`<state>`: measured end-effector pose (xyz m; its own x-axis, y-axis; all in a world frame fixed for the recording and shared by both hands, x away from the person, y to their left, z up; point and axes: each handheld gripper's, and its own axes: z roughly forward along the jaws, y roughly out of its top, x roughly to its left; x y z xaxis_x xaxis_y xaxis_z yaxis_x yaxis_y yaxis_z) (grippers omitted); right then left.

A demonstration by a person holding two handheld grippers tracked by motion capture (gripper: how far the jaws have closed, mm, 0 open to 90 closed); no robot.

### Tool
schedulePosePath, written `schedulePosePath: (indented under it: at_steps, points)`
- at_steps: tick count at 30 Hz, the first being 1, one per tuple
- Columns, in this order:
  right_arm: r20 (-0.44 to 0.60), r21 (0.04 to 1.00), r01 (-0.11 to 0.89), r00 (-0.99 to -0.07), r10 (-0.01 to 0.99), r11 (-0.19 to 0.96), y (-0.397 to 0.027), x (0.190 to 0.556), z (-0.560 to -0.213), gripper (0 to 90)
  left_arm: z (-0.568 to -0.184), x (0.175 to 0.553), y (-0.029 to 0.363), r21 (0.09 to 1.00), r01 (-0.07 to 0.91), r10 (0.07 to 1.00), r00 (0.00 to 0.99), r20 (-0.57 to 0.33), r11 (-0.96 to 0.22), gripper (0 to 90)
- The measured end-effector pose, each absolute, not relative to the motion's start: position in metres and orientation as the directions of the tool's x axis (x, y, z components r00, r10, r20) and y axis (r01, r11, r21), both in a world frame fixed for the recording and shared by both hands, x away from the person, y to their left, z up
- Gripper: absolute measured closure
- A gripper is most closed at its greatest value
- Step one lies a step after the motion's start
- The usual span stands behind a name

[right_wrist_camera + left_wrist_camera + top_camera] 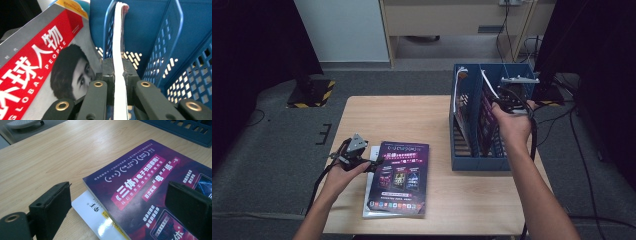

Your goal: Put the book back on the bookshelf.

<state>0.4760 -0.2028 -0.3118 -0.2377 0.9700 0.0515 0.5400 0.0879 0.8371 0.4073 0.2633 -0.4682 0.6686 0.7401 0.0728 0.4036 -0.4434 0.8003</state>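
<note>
The right hand-held gripper (507, 102), clamped on an upright purple book (486, 117), holds it in the blue file rack (477, 162) at far right, while the left hand-held gripper (373, 164), jaws apart, sits at the left edge of the flat purple magazine (399, 177).

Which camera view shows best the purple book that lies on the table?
The high view: there the whole purple book lies flat on the table, on top of a white book. The left gripper view shows only its near corner and cover text, between the open left tool. In the right gripper view I cannot find it.
</note>
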Motion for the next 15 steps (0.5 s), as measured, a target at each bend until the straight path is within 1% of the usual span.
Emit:
schedulePosePath:
  at_steps: [3, 15]
  points:
    - [0.040, 0.822, 0.559, -0.246, 0.969, 0.108, -0.2022, 0.4752, -0.3089, 83.1, -0.4678, 0.4073, 0.2633, 0.800, 0.404, 0.740, 0.669, 0.073, -0.444, 6.4]
    - [0.060, 0.784, 0.606, -0.292, 0.955, 0.136, -0.2012, 0.4818, -0.3051, 76.0, -0.4678, 0.4068, 0.2631, 0.799, 0.404, 0.739, 0.670, 0.073, -0.445, 6.4]
